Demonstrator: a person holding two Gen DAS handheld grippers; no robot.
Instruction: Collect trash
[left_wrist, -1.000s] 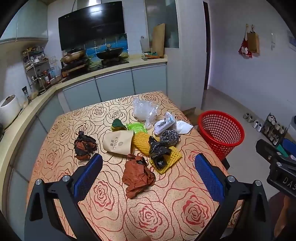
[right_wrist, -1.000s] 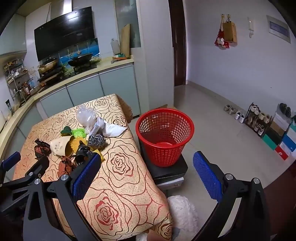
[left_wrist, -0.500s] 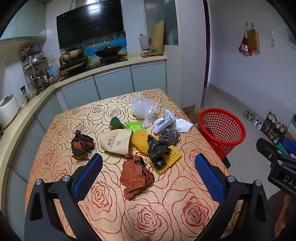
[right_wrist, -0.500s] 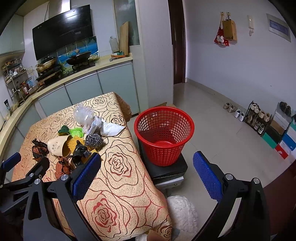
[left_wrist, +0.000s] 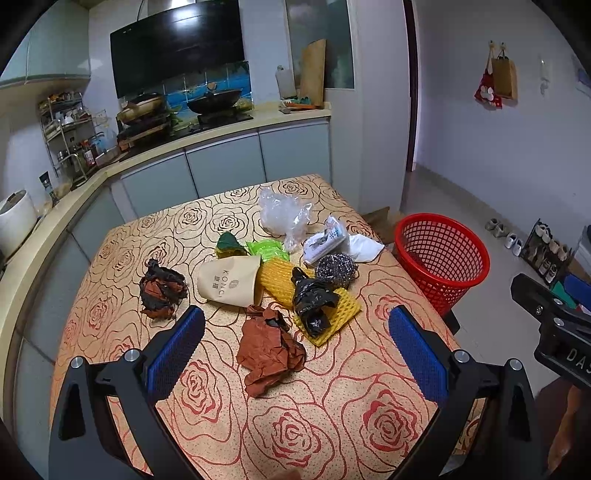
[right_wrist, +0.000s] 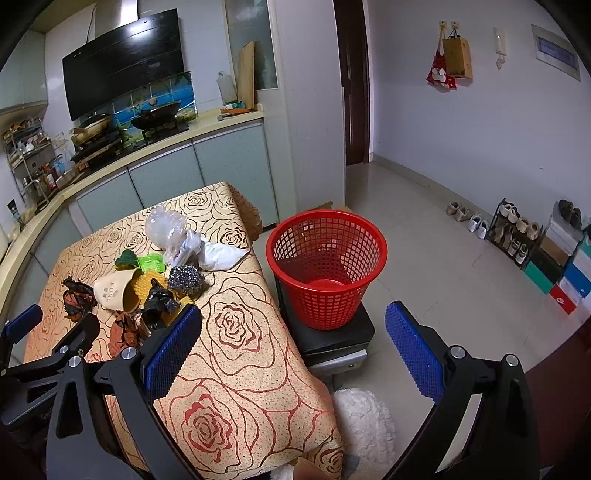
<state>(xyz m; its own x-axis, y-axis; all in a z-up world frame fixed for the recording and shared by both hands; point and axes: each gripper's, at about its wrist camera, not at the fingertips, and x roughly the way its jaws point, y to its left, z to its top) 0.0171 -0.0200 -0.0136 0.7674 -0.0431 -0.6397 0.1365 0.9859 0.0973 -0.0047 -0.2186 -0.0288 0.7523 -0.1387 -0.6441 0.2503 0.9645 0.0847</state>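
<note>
Above the rose-patterned bench (left_wrist: 229, 424), left gripper (left_wrist: 295, 347) and right gripper (right_wrist: 291, 343): fingers spread wide, holding nothing, touching nothing.

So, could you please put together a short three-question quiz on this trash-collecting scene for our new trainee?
1. True or false: the red basket already holds several pieces of trash.
2. Which item lies nearest the left gripper? A. clear plastic bag B. brown crumpled paper C. steel scourer
3. Fill in: the basket stands on a black ____ beside the table.

Key: 1. False; it looks empty. 2. B. 3. Stool; both grippers, including the right gripper, are open and hold nothing.
</note>
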